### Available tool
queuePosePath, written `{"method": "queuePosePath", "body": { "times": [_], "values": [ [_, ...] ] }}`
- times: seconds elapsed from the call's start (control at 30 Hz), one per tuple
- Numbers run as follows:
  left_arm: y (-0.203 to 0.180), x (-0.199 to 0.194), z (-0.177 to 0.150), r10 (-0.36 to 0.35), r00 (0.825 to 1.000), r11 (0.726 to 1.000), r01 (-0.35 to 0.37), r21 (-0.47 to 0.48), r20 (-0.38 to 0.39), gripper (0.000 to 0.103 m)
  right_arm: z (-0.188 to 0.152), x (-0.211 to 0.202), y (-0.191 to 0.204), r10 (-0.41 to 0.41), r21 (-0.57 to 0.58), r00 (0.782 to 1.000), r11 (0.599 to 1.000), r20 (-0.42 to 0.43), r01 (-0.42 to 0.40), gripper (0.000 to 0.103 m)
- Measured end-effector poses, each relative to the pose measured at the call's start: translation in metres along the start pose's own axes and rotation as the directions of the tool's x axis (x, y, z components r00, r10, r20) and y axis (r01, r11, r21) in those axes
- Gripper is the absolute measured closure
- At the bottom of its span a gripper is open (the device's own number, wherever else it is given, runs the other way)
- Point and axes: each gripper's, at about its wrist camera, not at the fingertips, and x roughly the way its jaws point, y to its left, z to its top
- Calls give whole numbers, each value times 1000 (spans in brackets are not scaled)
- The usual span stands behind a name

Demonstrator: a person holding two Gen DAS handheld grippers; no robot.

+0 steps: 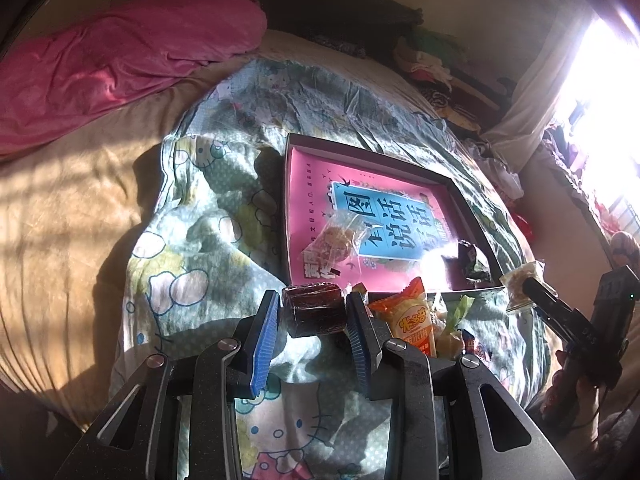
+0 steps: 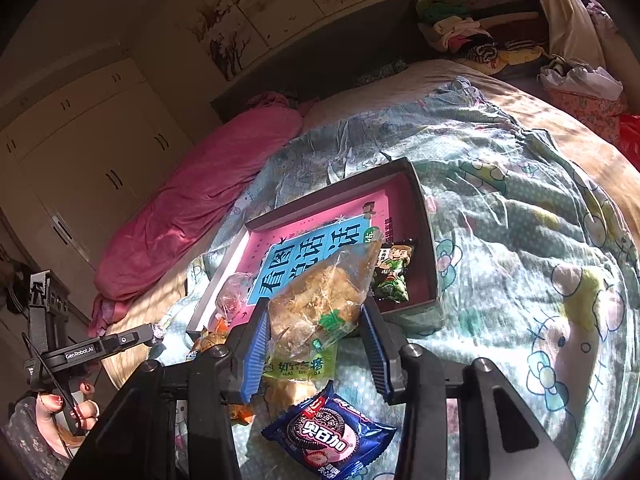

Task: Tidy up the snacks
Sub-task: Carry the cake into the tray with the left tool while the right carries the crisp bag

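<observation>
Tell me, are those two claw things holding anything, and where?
Left gripper pinches a dark brown wrapped block snack by its sides. Right gripper clamps a clear-wrapped crumbly pastry near its lower end.

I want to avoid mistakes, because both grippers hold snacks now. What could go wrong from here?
1. The right gripper pinches only the floppy clear pastry bag; it may slip out.
2. The tray sits on rumpled bedding and may tilt under a drop.
3. The left gripper squeezes the brown block, perhaps crushing it.
</observation>
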Motion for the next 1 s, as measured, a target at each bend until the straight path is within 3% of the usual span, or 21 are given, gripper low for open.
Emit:
{"method": "queuePosePath", "body": {
  "times": [0.4,1.0],
  "values": [
    [-6,3,19,1,1000,1000,-1,-7,23,68,7,2,0,9,-5,1000,1000,16,-9,59],
    [-59,64,32,37,999,994,-35,104,-18,68,20,18,2,-4,-45,1000,999,27,5,59]
  ]
}}
